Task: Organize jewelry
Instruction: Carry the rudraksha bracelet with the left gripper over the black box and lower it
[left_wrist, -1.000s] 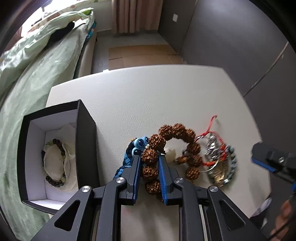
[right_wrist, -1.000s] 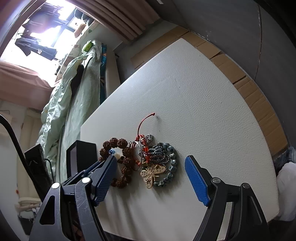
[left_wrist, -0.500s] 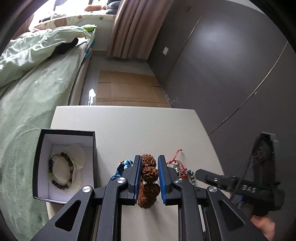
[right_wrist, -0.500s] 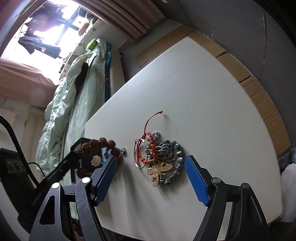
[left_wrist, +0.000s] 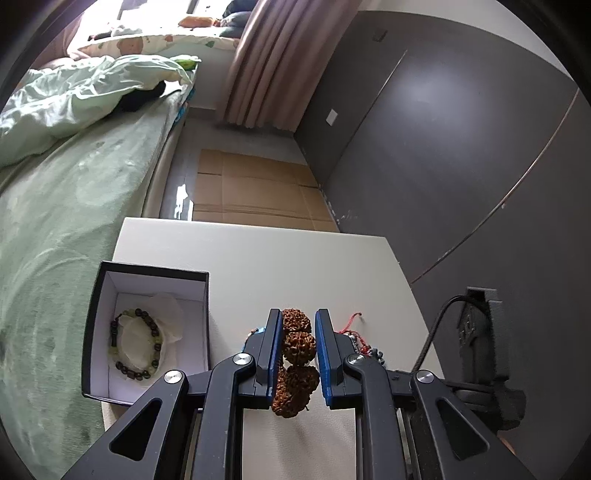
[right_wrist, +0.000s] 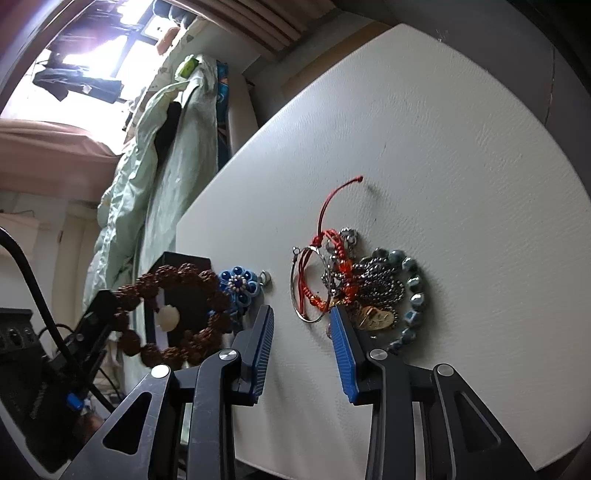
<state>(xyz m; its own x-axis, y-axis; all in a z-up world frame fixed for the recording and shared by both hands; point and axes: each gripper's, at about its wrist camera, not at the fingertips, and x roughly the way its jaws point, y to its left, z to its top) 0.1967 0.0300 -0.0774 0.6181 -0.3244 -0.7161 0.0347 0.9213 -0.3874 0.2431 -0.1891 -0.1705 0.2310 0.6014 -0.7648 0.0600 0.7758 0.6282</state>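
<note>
My left gripper (left_wrist: 298, 317) is shut on a brown seed-bead bracelet (left_wrist: 297, 343) and holds it in the air above the white table (left_wrist: 258, 266). In the right wrist view the bracelet (right_wrist: 207, 280) hangs as a ring in front of the black box (right_wrist: 177, 258). The open box (left_wrist: 155, 271) holds a green and dark bead bracelet (left_wrist: 155, 349) on a white cushion. My right gripper (right_wrist: 301, 314) hovers low over the jewellery pile. Its jaws are closing, with the lower end of a silver hoop (right_wrist: 295, 280) and red cord (right_wrist: 325, 214) between the tips, untouched.
A blue flower ornament (right_wrist: 240, 286) lies beside the box. The pile also has a grey-blue bead bracelet (right_wrist: 415, 288), a ball chain and a gold pendant (right_wrist: 376, 317). A bed with a green blanket (left_wrist: 66, 221) runs along the table's left. A dark wall (left_wrist: 443, 147) stands on the right.
My left gripper has lifted the brown bracelet off the table and now points further out across the room. The right gripper's jaws have narrowed, and it has dropped closer to the pile.
</note>
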